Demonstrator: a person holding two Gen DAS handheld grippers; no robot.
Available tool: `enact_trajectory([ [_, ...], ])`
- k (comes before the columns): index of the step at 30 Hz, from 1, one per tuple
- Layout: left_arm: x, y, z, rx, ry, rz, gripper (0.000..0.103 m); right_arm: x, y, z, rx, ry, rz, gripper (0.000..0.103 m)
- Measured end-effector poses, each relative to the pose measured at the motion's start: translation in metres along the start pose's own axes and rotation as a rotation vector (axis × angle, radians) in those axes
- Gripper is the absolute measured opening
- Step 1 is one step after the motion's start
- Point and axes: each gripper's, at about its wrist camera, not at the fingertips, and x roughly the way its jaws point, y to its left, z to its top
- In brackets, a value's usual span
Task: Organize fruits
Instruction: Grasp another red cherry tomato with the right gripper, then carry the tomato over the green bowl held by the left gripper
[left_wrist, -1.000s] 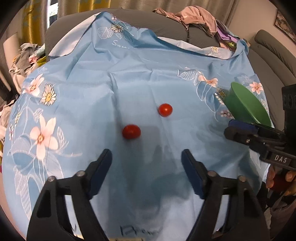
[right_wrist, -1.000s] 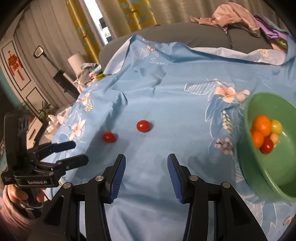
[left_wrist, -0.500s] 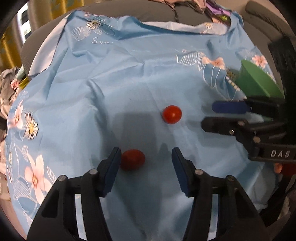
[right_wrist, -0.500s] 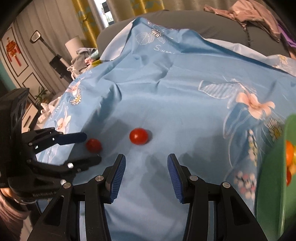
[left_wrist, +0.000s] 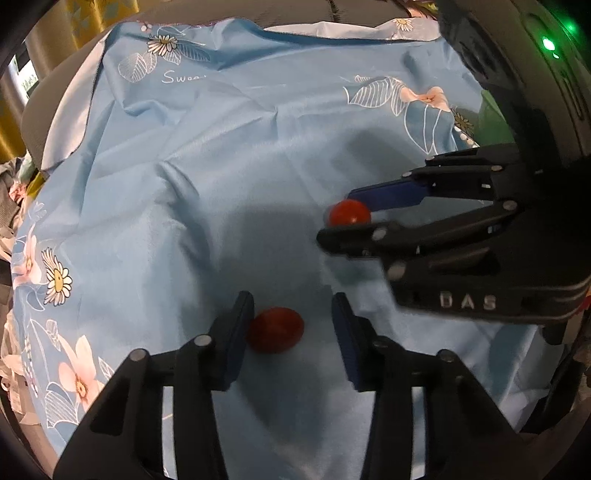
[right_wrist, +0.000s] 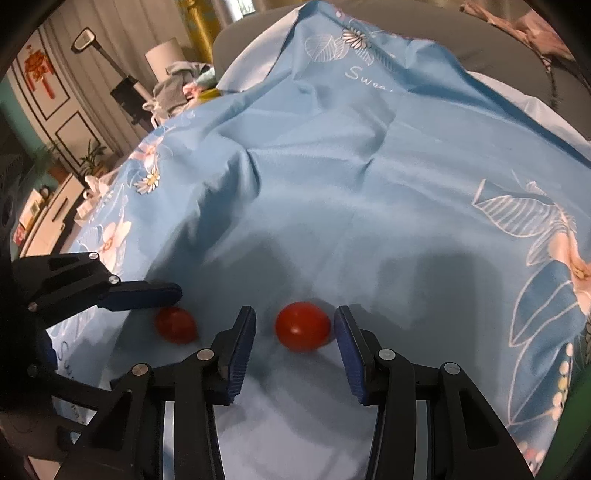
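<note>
Two red cherry tomatoes lie on a blue floral cloth (left_wrist: 221, 166). My left gripper (left_wrist: 291, 314) straddles the left tomato (left_wrist: 275, 328); its jaws are closing, the left pad touches the fruit and the right pad stands a gap away. My right gripper (right_wrist: 295, 314) straddles the right tomato (right_wrist: 303, 326); its jaws are closing too, with the fruit near the right pad and clear of the left one. The left wrist view shows the right gripper (left_wrist: 338, 216) around that same tomato (left_wrist: 349, 214). In the right wrist view the left tomato (right_wrist: 175, 325) sits under a left finger (right_wrist: 140, 295).
A green bowl (left_wrist: 491, 122) is mostly hidden behind the right gripper's body, and only its rim (right_wrist: 580, 406) shows at the lower right. The cloth covers a grey sofa (right_wrist: 480, 40) with clothes piled at the back. Furniture stands off the cloth's left edge.
Both grippers have come down and forward, each onto its own tomato, and both pairs of jaws have narrowed. The bowl has slid almost out of the right wrist view.
</note>
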Motion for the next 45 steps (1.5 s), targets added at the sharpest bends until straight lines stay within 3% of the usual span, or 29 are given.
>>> enact_trajectory([
  [2, 0.002, -0.001, 0.000, 0.001, 0.014, -0.007, 0.038, -0.004, -0.002, -0.002, 0.006, -0.016, -0.001, 0.032],
  [17, 0.005, -0.009, -0.009, -0.011, 0.023, 0.015, 0.036, -0.039, -0.020, -0.029, 0.100, -0.087, 0.039, 0.032],
  [19, 0.005, -0.009, -0.010, -0.012, 0.022, 0.032, 0.027, -0.039, -0.021, -0.031, 0.101, -0.084, 0.043, 0.032],
  [25, 0.004, -0.008, -0.015, -0.055, 0.010, -0.003, 0.027, -0.032, -0.022, -0.018, 0.086, -0.085, 0.078, 0.036],
  [33, 0.001, -0.009, -0.020, -0.094, -0.030, -0.033, 0.027, -0.003, -0.007, -0.005, -0.011, 0.005, -0.011, 0.037],
  [39, -0.002, -0.007, -0.022, -0.124, -0.045, -0.058, 0.027, 0.005, 0.002, 0.001, -0.066, 0.028, -0.049, 0.037],
  [41, -0.003, -0.007, -0.022, -0.135, -0.046, -0.064, 0.027, 0.005, 0.006, 0.000, -0.086, 0.031, -0.086, 0.031],
  [45, -0.006, -0.006, -0.023, -0.154, -0.045, -0.062, 0.027, 0.001, 0.004, -0.004, -0.061, 0.026, -0.082, 0.030],
])
